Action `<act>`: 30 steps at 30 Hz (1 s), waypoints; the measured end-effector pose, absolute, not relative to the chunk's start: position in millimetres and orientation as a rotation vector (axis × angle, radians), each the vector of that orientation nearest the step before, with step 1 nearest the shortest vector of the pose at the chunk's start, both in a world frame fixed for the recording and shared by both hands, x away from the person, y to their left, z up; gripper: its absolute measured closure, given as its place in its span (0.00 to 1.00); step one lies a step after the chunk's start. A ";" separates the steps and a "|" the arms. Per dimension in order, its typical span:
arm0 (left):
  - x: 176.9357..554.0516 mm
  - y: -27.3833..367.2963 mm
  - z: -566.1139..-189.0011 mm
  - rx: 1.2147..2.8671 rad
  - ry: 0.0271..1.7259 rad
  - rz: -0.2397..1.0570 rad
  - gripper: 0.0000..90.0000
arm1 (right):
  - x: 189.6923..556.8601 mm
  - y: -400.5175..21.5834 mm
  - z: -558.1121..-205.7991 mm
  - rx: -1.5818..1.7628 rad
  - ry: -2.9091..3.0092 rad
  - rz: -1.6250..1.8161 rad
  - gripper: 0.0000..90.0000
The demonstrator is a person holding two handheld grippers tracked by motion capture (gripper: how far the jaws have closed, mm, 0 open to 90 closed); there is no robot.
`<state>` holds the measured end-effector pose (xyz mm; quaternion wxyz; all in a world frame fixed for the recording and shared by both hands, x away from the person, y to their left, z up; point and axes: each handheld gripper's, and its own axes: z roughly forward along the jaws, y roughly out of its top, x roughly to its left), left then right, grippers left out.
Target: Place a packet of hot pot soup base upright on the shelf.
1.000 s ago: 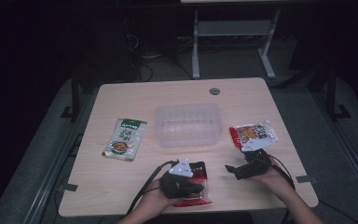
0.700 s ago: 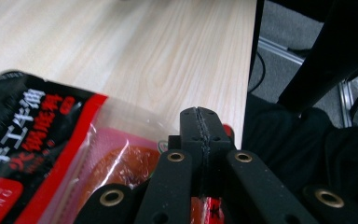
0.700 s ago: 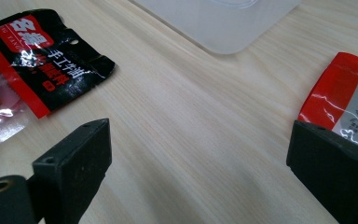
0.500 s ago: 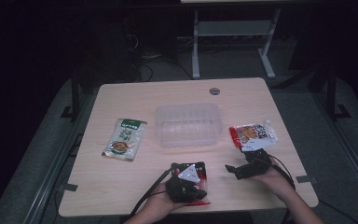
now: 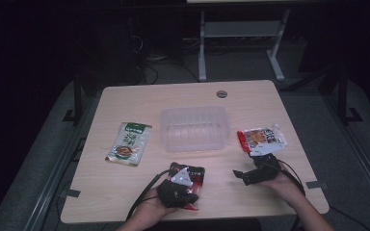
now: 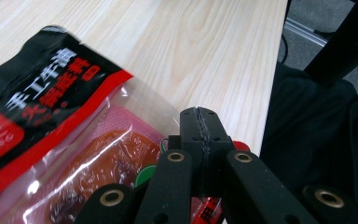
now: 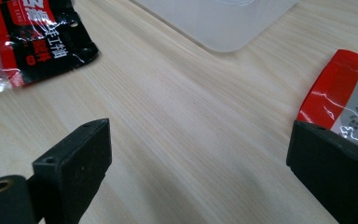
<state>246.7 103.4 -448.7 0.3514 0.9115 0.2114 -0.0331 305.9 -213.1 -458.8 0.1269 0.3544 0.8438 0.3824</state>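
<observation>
Currently my left gripper [image 6: 199, 122] has its jaws pressed fully together on the clear edge of the red-and-black sauce packet [image 6: 51, 140]. In the high view the packet [image 5: 195, 174] sits under that gripper [image 5: 179, 185] at the near edge of the table [image 5: 125, 192]. Compared with a second ago, gripper and packet have swung slightly, the packet now pointing more toward the clear plastic container [image 5: 193, 128]. I judge the pick secured and the carry starting, though the dim high view does not confirm the packet is off the wood.

My right gripper [image 7: 200, 168] holds nothing, jaws wide apart, resting above bare table just beside the red-and-white packet [image 5: 262, 139].

Farther left lies a green packet [image 5: 129, 143], well apart. Nothing stands between the held packet and the container; its near wall must be cleared.
</observation>
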 end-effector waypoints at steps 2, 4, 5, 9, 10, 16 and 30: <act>245.6 108.4 -448.4 2.362 0.552 -0.081 1.00 | 306.0 -213.1 -459.6 1.034 2.453 1.117 0.07; 244.6 114.1 -447.8 2.375 0.564 -0.083 1.00 | 306.1 -213.7 -460.0 1.034 2.452 1.117 0.07; 244.6 116.9 -448.3 2.378 0.563 -0.075 1.00 | 306.1 -214.1 -460.1 1.037 2.455 1.113 0.07; 243.2 128.6 -448.6 2.381 0.592 -0.059 1.00 | 305.9 -213.9 -460.1 1.054 2.451 1.114 0.07; 243.3 130.8 -448.7 2.378 0.600 -0.060 1.00 | 306.3 -214.2 -460.6 1.048 2.450 1.115 0.07; 245.8 145.9 -446.9 2.367 0.634 -0.039 1.00 | 306.6 -215.3 -461.3 1.057 2.451 1.117 0.07; 248.4 184.9 -445.1 2.391 0.716 0.045 1.00 | 308.1 -213.1 -461.7 1.056 2.458 1.120 0.07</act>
